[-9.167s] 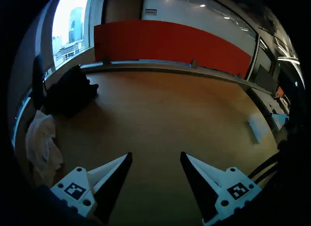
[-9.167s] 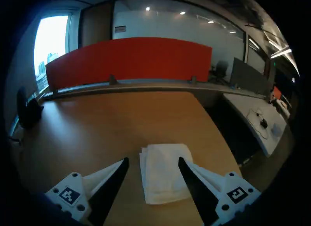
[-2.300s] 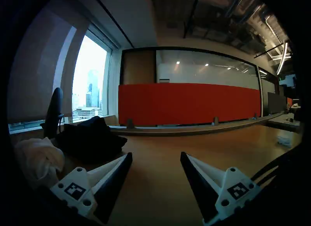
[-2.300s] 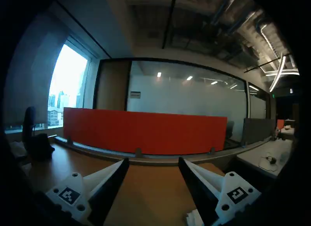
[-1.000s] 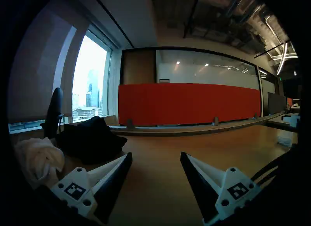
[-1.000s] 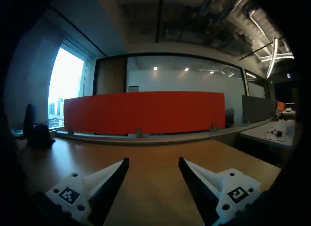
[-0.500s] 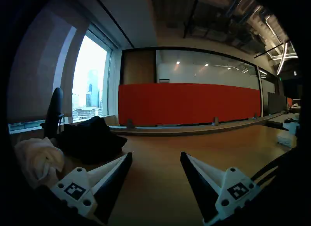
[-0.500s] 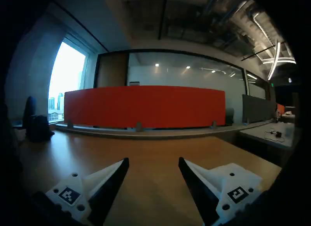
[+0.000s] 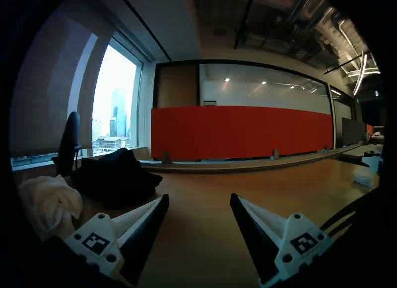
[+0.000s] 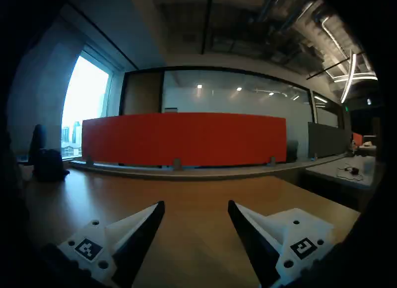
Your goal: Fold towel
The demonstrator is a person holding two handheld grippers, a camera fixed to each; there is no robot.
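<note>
A crumpled white towel [image 9: 49,206] lies on the wooden table [image 9: 208,189] at the far left of the left gripper view. My left gripper [image 9: 198,196] sits low over the table, open, with nothing between its fingers, and the towel is off to its left. A small folded white towel [image 9: 364,178] lies far off at the right edge of that view. In the right gripper view my right gripper [image 10: 195,202] is also open and empty, low over the bare wooden table [image 10: 198,189].
A black bag or heap of dark cloth [image 9: 116,181] lies behind the crumpled towel, with a dark chair back [image 9: 67,149] beside it. A red partition [image 9: 243,132] runs along the table's far edge. Another desk [image 10: 355,171] stands to the right.
Both views, tilted down at the table 9.2 s ago with the folded towel between the right fingers, now look level across it. Over the last second hardly anything moved.
</note>
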